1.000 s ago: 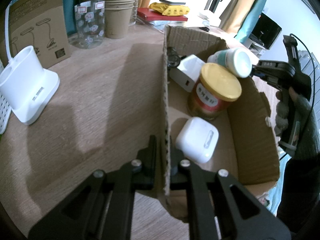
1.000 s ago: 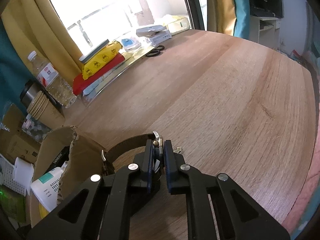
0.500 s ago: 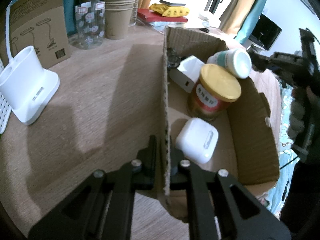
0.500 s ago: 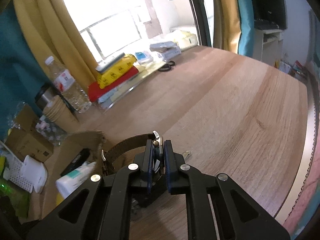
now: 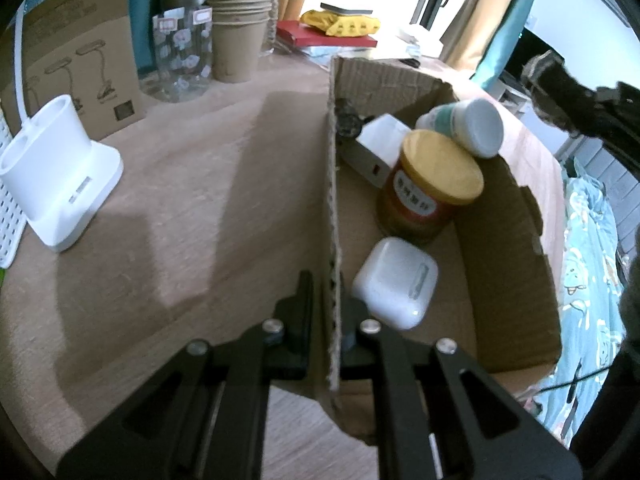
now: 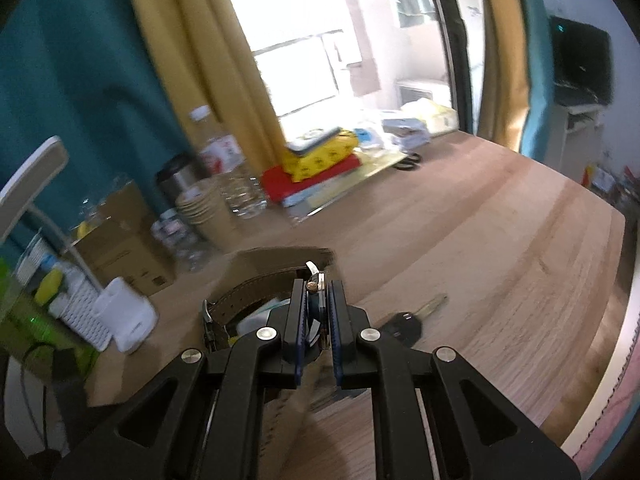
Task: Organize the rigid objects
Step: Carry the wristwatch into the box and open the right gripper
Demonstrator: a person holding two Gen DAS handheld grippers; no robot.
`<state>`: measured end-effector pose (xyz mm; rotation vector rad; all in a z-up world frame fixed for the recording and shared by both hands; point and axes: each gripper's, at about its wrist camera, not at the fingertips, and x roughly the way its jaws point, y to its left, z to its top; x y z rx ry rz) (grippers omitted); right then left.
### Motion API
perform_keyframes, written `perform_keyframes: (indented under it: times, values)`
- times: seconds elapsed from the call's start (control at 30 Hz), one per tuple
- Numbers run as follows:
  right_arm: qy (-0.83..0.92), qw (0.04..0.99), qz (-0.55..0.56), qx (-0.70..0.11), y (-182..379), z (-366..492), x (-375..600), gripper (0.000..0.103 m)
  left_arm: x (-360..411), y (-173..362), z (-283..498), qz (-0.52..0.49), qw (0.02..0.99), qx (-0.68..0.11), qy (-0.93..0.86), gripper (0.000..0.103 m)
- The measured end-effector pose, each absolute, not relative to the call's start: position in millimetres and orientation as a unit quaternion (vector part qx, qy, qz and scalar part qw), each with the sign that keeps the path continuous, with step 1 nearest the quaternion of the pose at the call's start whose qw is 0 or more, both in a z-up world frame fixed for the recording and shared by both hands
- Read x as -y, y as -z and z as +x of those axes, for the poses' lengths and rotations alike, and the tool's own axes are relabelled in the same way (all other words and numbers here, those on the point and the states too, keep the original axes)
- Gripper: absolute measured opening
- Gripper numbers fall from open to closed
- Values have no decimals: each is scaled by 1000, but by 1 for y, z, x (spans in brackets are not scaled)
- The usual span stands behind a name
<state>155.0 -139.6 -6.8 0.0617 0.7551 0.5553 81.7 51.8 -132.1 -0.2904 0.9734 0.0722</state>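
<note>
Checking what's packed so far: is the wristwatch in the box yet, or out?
Out. The right gripper holds the wristwatch above the cardboard box, not released.

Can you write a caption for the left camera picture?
Left gripper pinches the cardboard box wall beside a white case.

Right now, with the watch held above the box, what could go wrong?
1. The right gripper pinches the watch only at its case; the brown strap hangs free and may catch the cardboard box wall.
2. The white bottle leans on the gold-lidded can; a dropped watch could knock it.
3. The left gripper holds one thin wall, so the box might tilt.
</note>
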Motion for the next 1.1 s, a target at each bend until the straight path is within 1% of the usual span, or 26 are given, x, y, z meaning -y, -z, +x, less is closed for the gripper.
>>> perform_keyframes:
  times: [0.23,0.4,0.83,1.1]
  values:
    - [-306,879,-2,-367,9,124,119,11,-51,132,82,-140,873,-466,-35,9]
    - [-329,862,-26,-384,23,106,105,11,-51,132,82,-142,872,-467,-34,9]
    - [-337,836,-31,-431,63,86,94,11,-51,133,82,-144,872,-466,-27,9]
    - [-316,851,-85,-410,70,78,85,12,-49,133,82,-138,872,-469,-20,9]
